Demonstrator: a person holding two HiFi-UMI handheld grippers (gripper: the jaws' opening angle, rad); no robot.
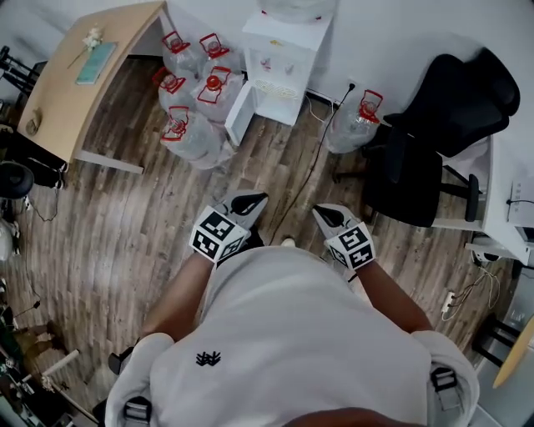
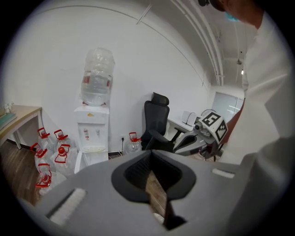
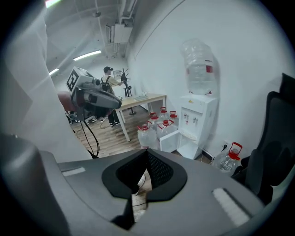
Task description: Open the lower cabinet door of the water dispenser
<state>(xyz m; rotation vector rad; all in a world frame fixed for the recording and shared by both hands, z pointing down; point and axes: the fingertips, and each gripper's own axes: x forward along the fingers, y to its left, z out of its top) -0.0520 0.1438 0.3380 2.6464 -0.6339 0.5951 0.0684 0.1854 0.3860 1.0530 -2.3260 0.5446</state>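
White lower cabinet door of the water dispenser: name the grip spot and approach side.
Probably grip the white lower cabinet door by its free vertical edge: it stands swung open. Come from the front, on its cabinet side; clear red-handled jugs crowd its other face.

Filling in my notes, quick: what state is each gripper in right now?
Left gripper: closed, holding nothing.
Right gripper: closed, holding nothing.

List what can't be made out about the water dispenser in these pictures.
- Inside of the cabinet: too small in the right gripper view; in the head view, hidden under the top of the water dispenser.
- Bottle: in the head view, cut off by the top edge.
- Labels on the taps: too small in all views.
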